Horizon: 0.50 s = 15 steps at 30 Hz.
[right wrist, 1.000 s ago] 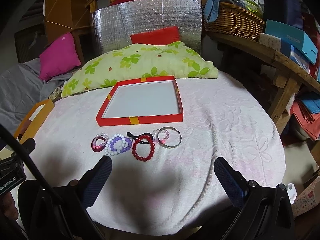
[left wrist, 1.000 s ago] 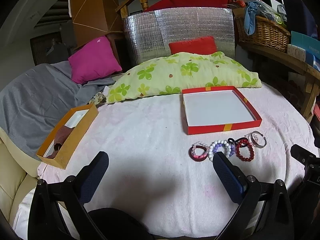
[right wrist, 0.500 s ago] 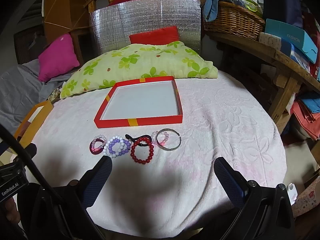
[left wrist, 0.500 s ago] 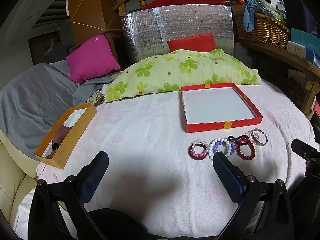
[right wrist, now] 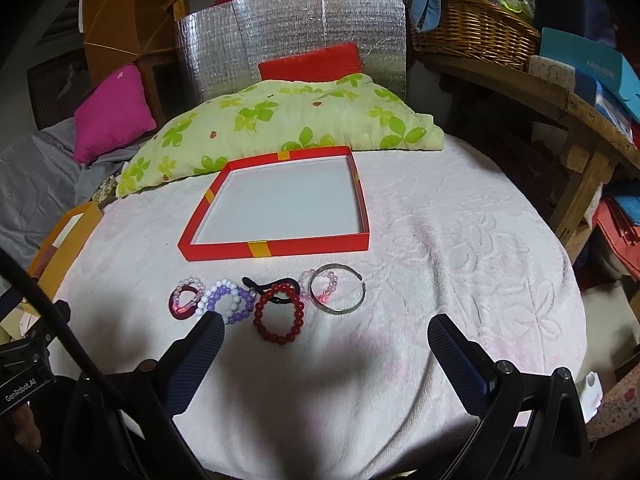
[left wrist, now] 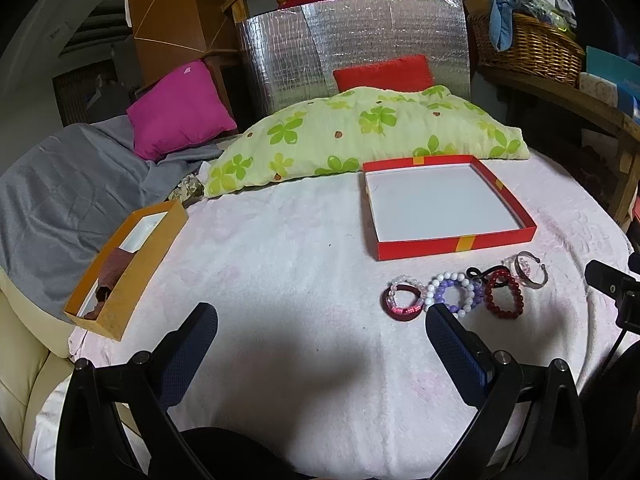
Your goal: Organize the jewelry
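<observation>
Both tools, left and right, hover spread wide and empty over the pink-covered counter, where the bracelets lie in a row just before the open red box.

both my grippers creep forward toward the row of bracelets. in the right wrist view the row sits lower and nearer than a second ago, and my right gripper now has its left fingertip just overlapping the purple and white bracelet. in the left wrist view my left gripper has edged slightly closer to the row.
</observation>
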{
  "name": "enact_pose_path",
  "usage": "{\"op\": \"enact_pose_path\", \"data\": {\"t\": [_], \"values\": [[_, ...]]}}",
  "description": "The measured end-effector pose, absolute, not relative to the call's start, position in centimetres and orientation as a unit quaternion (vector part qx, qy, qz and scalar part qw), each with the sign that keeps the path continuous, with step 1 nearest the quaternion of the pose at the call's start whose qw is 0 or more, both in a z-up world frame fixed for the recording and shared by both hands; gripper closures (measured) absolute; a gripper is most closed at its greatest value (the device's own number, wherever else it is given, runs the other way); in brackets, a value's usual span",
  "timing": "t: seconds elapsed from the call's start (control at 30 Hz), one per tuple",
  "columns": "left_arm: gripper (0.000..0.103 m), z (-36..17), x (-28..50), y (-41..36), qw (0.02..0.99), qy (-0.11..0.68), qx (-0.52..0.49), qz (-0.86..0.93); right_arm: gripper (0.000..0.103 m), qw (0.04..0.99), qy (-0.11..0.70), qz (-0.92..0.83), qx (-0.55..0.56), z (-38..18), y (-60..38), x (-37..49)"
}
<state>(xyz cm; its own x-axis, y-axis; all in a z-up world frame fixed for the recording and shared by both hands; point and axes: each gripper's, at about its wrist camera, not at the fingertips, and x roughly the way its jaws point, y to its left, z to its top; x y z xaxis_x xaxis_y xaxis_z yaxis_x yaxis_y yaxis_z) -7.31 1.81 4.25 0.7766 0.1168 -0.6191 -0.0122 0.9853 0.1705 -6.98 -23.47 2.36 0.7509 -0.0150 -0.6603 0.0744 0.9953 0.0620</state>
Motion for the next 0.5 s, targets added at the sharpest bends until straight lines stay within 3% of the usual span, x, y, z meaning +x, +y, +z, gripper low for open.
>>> {"op": "enact_pose_path", "data": {"t": [0.33,0.5], "values": [[0.0,0.6,-3.1,2.4,0.927,0.369,0.063,-0.016,0.0,0.925,0.376,0.009,0.049,-0.4,-24.7,-3.7],[0.0,-2.7,0.6,3.5,0.913,0.404,0.042,-0.046,0.021,0.906,0.417,0.057,0.038,-3.0,-24.7,0.0]]}}
